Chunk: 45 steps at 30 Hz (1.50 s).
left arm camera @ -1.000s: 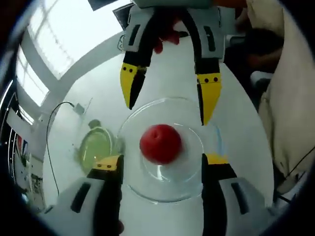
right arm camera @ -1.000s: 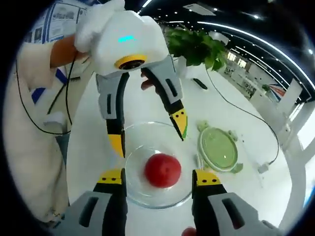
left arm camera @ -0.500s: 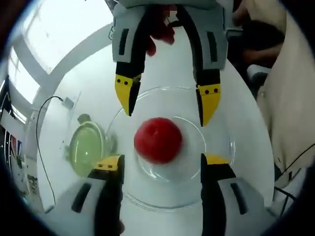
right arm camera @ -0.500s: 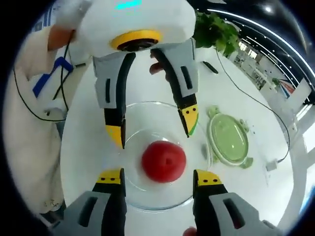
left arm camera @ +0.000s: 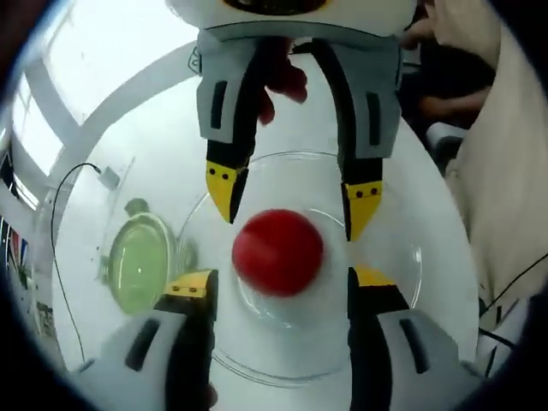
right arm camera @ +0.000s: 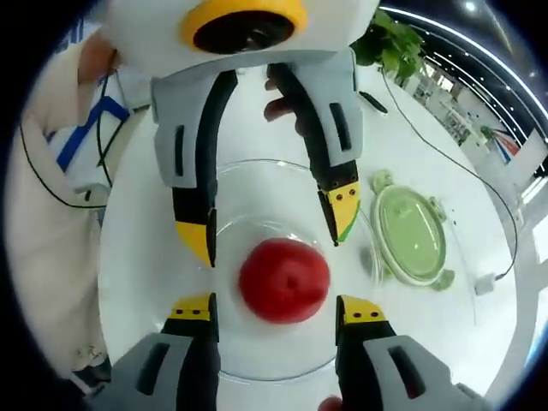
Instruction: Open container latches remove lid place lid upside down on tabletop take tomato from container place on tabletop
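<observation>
The tomato (left arm camera: 277, 252) sits at the centre of the clear round container (left arm camera: 402, 282), which rests on the white desk (left arm camera: 128, 171). The left claw (left arm camera: 279, 285) has its jaws apart, one on each side of the tomato above the container, gripping nothing. The right claw (right arm camera: 278, 310) faces it from the opposite side, jaws likewise apart and flanking the tomato without contact. In the left gripper view the right claw enters from the top, yellow tips pointing down toward the tomato. The green lid (right arm camera: 412, 231) lies on the desk just beside the container.
</observation>
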Available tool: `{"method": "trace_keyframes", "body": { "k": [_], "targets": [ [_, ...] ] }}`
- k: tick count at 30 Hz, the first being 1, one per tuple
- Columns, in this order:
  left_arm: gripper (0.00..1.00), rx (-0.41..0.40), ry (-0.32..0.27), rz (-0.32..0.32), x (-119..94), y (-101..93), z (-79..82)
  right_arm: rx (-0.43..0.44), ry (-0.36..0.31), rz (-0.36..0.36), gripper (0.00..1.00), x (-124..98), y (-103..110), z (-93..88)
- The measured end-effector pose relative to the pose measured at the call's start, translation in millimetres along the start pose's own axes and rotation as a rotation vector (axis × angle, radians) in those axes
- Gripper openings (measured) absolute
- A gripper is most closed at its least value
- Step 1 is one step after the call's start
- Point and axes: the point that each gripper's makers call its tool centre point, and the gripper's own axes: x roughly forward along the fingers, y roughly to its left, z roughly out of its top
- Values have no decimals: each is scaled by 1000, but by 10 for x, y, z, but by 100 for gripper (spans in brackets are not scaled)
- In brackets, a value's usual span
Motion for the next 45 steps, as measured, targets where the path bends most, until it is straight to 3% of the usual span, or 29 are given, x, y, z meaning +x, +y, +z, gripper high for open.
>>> {"method": "trace_keyframes", "body": {
  "k": [14,23,31,45],
  "targets": [
    [53,3,-4,-8,117,-15,-33,-11,14,21,48,211,-83,8],
    [51,1,-15,-20,187,-37,-33,-19,6,4,46,235,-103,15],
    [44,-11,-42,-2,215,-13,-24,-45,-2,-30,41,241,-127,6],
    [39,-8,-51,14,227,32,-25,-47,-4,-23,41,239,-99,9]
  ]
}}
